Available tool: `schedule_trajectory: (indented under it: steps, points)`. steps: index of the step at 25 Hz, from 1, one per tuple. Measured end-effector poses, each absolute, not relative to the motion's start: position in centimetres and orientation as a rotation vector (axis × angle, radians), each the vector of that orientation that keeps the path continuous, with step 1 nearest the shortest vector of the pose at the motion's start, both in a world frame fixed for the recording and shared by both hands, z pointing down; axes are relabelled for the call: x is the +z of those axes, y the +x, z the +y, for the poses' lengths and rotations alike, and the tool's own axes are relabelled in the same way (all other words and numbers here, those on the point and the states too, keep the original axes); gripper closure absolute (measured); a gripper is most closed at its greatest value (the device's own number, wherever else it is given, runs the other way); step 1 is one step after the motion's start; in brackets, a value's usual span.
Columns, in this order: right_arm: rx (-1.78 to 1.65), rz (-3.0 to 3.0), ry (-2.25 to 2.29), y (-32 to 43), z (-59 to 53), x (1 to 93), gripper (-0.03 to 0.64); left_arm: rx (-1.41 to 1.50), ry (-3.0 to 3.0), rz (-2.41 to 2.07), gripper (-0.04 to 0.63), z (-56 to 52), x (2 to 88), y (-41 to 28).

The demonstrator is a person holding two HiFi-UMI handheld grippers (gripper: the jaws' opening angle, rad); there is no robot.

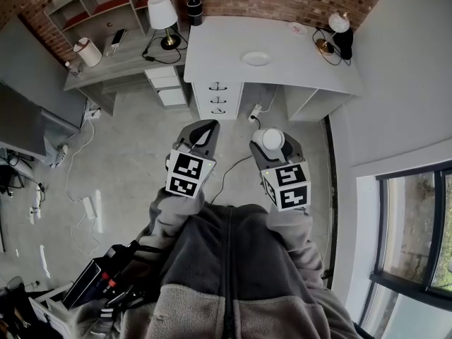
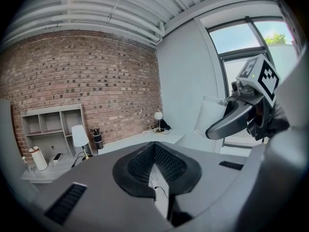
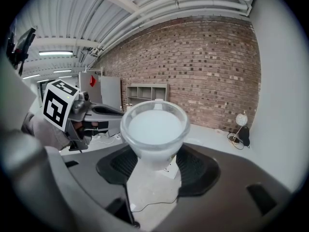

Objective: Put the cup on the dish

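Note:
A white dish [image 1: 256,58] lies on the white desk [image 1: 304,66] at the far side of the room, well ahead of both grippers. My right gripper [image 1: 272,135] is shut on a frosted white cup [image 1: 270,142], held upright at waist height over the floor. In the right gripper view the cup [image 3: 154,129] stands between the jaws of that gripper [image 3: 154,152], mouth upward. My left gripper [image 1: 203,131] hangs beside it, shut and holding nothing. The left gripper view shows its own pads [image 2: 145,163] meeting at the tip, with the cup [image 2: 210,117] off to the right.
On the desk stand a globe lamp [image 1: 339,23] and a black bottle [image 1: 194,6]. A grey shelf unit [image 1: 116,55] with a white-shade lamp [image 1: 162,11] adjoins it on the left. Drawers [image 1: 217,97] sit under the desk. Cables and a power strip [image 1: 88,207] lie on the concrete floor.

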State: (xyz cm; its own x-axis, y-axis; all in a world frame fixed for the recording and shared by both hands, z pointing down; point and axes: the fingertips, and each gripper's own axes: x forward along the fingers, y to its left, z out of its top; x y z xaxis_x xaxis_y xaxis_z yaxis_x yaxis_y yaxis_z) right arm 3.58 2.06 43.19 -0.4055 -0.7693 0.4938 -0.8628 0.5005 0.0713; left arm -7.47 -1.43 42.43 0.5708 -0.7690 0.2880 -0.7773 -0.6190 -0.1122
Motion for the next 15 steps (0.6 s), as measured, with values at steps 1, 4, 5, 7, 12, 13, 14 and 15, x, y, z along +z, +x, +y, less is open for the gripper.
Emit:
schedule_trajectory:
  steps: [1,4,5,7,12,13,14,15]
  points:
    - [0.264,-2.281,1.342,3.7,1.9,43.1,0.367,0.484,2.759,-1.363,0.589,-1.5,42.4,-7.4]
    - [0.259,-2.285,1.342,4.0,1.6,42.9,0.367,0.478,2.755,-1.375,0.589,-1.8,42.2,-7.2]
    - [0.259,-2.286,1.341,4.0,1.6,42.9,0.367,0.477,2.754,-1.378,0.589,-1.9,42.1,-7.2]
    - [0.260,-2.288,1.339,4.3,1.5,43.0,0.367,0.476,2.752,-1.382,0.591,-1.9,42.1,-7.0]
    - [0.261,-2.295,1.328,5.0,1.9,43.5,0.367,0.483,2.746,-1.392,0.591,-1.5,42.5,-6.2]
    - [0.260,-2.296,1.325,5.1,1.8,43.5,0.367,0.483,2.745,-1.395,0.590,-1.5,42.5,-6.1]
    - [0.259,-2.297,1.322,5.2,1.8,43.5,0.367,0.483,2.744,-1.397,0.591,-1.5,42.5,-6.0]
    - [0.257,-2.299,1.320,5.3,1.8,43.5,0.367,0.482,2.744,-1.398,0.591,-1.6,42.5,-5.8]
